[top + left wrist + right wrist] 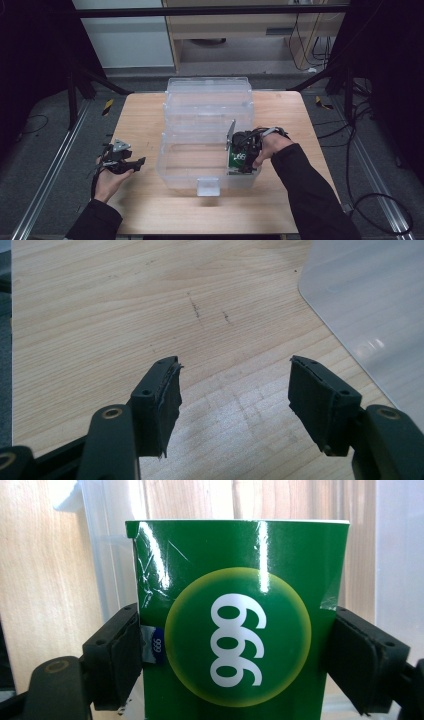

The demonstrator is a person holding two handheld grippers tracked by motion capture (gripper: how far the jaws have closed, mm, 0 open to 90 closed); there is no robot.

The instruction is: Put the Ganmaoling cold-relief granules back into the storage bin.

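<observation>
- Right gripper [235, 650]: jaws clamped on both side edges of a green "999" box [235, 620].
- Box is held low inside the front right corner of the clear plastic bin [172, 165].
- Step judged: placing. A release, then a lift out, is called for.
- Left gripper [235, 390]: jaws spread, nothing between them, held over the wooden table [100, 315].
</observation>
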